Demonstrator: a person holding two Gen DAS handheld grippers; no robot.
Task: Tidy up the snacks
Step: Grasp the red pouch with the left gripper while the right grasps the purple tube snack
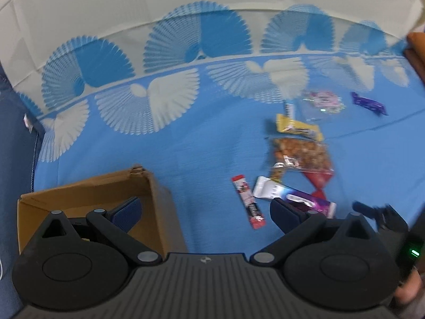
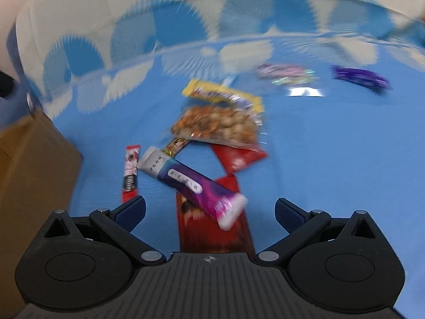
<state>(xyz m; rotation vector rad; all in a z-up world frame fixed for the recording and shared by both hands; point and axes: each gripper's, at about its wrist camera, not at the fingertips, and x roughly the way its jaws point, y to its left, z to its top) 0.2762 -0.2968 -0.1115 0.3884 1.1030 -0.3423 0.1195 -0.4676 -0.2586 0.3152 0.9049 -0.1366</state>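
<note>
Both grippers were wide open, holding nothing: left gripper (image 1: pixel 204 210) hung beside the brown cardboard box (image 1: pixel 159 199), right gripper (image 2: pixel 210 210) hovered over the purple-and-white snack bar wrapper (image 2: pixel 191 183) lying on the blue cloth (image 2: pixel 332 159).

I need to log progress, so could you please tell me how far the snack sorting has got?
Barely begun, it seems. Both grippers, left and right, are open and hold nothing. The purple bar, nut bag and other snacks lie on the blue cloth beside the cardboard box.
</note>
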